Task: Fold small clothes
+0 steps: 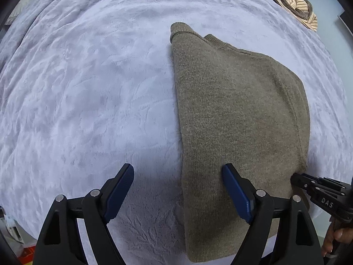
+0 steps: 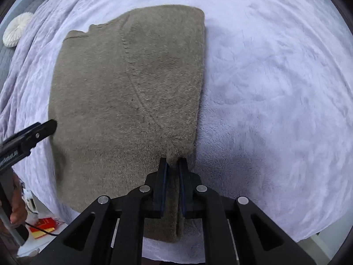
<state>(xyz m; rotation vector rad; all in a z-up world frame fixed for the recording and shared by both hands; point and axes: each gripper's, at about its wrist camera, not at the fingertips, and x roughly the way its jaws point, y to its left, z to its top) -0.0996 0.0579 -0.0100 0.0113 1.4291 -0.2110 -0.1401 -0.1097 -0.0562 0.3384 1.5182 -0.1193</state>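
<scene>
Two views, and I take the left wrist first. My left gripper [image 1: 178, 177] hangs low over the near edge of the bed, its jaws spread wide and gripping nothing. One blue pad sits above the lavender blanket [image 1: 88, 88], the other above the brown sweater [image 1: 238, 110], so the garment's straight left fold runs up between them. The sweater lies flat and folded lengthwise, collar at the far end, hem toward me. At the lower right, my right gripper [image 1: 296, 180] reaches the sweater's near right edge, with my right hand [image 1: 337, 236] around its handle. A striped cloth [image 1: 293, 2] is bunched at the far right of the bed.

From the right wrist, my right gripper [image 2: 173, 161] points forward along the sweater's [image 2: 123, 84] right side, jaws pressed nearly together and clamped on a thick fold of knit at the near right corner. Fabric bulges between the pads. The blanket [image 2: 275, 77] spreads to the right. My left gripper [image 2: 45, 128] shows at the left edge, its tip beside the sweater's left border. A white round cushion [image 2: 15, 31] rests far left.
</scene>
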